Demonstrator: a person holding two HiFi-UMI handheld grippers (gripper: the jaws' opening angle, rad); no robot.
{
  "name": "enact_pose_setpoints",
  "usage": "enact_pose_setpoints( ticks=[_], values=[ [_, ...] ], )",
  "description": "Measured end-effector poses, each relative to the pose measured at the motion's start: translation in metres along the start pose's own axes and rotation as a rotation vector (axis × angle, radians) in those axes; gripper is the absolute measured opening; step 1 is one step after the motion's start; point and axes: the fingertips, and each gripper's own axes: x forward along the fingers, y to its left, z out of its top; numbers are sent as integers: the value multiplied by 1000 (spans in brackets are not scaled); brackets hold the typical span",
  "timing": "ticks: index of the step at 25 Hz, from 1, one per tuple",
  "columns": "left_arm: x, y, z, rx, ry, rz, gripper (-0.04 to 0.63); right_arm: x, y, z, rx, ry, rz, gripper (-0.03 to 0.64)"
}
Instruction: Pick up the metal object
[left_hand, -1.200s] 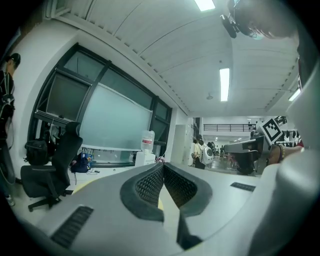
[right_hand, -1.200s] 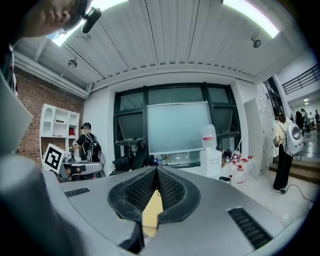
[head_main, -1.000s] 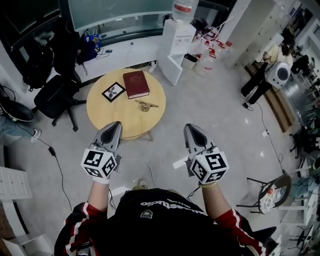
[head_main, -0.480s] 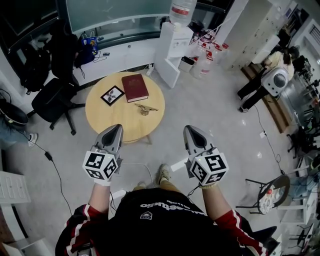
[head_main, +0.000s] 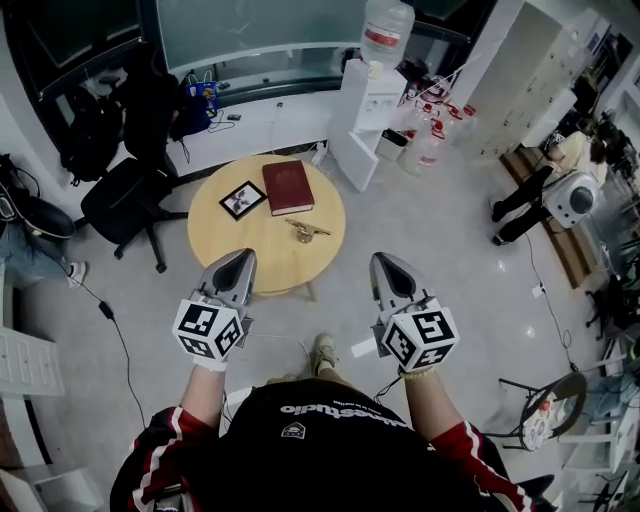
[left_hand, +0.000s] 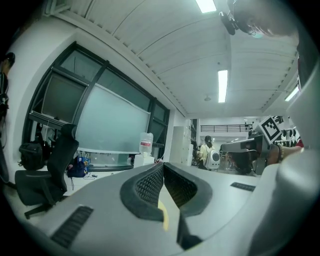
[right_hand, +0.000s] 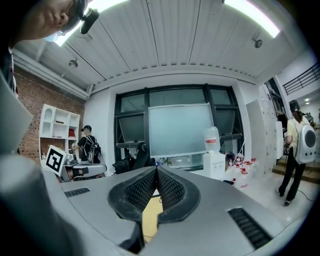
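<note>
"Cataloguing the round wooden desk (head_main: 222, 252): contents?"
"Three items. Brass-coloured metal object (head_main: 306, 231), at 3 o'clock from the desk's centre, lying on the top with nothing touching it. Dark red book (head_main: 288, 186), at 1 o'clock. Black picture frame (head_main: 242, 199), at 10 o'clock, near the book."
"Tools?"
"Left hand-held gripper (head_main: 240, 262): jaws pressed together, nothing between them, tip over the desk's 6 o'clock edge in the head view. Right hand-held gripper (head_main: 385, 262): jaws likewise pressed together, empty, above the floor at 4 o'clock of the desk. Neither touches the metal object."
"Surroundings?"
"Black office chair (head_main: 125, 205) at 9 o'clock of the desk; water dispenser (head_main: 372, 100) at 1 o'clock."
</note>
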Motion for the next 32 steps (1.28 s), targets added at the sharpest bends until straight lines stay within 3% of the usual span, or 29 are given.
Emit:
enact_pose_setpoints(
  ticks=[8, 11, 17, 26, 32],
  values=[
    [2, 5, 5, 22, -9, -7, 25, 12, 2, 6, -4, -6, 16, 27],
    [7, 4, 2, 28, -2, -17, 109, 16, 2, 3, -7, 2, 20, 28],
    [20, 4, -8, 59, 17, -50, 138, 22, 5, 0, -11, 16, 27, 26],
    [67, 11, -60, 122, 94, -123, 138, 32, -12, -13, -8, 41, 25, 28],
    [101, 13, -109, 206, 166, -163, 138, 39, -26, -29, 8, 72, 10, 27]
  ],
)
